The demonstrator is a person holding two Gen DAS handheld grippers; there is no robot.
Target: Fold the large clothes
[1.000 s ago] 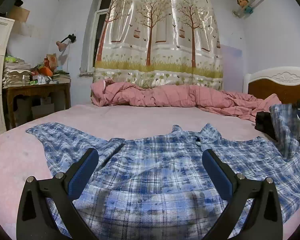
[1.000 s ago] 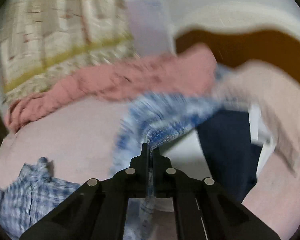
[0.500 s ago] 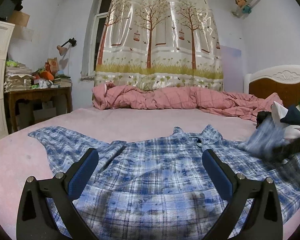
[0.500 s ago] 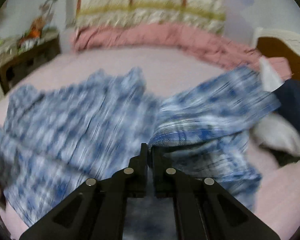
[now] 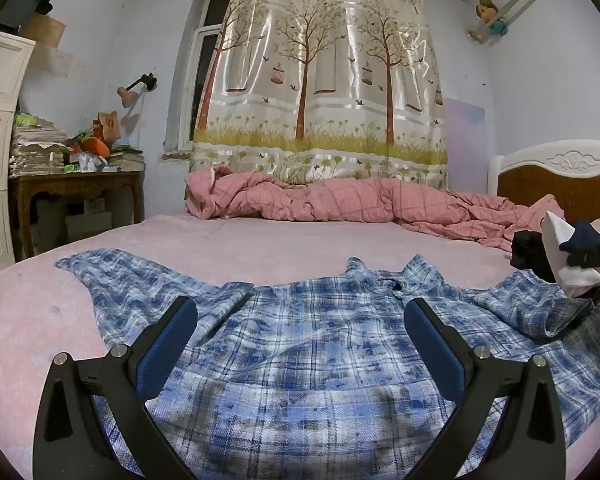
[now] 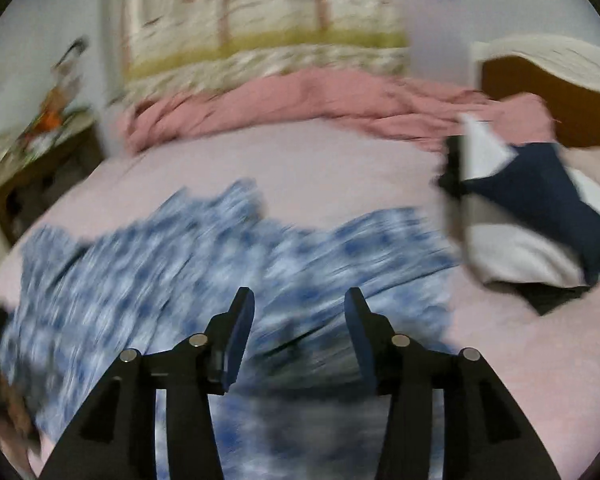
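The right sleeve (image 5: 532, 308) is now lying folded inward, released; right gripper (image 6: 298, 316) jaws opening, empty, above it; left gripper (image 5: 300, 340) hovering agape.

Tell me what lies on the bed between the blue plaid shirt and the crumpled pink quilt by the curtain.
Only bare pink bedsheet lies between the plaid shirt and the pink quilt; the left wrist view shows it sharply.

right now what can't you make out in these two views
- Plaid shirt, left wrist view: its hem is cut off by the bottom edge, behind the open left gripper.
- Same shirt, right wrist view: motion blur smears the pattern and folds, so how the folded-over sleeve lies is unclear there.
- Pile of clothes: cut by the right edge in the left wrist view, blurred in the other.
- Right gripper: jaws just opened, nothing visibly between them.
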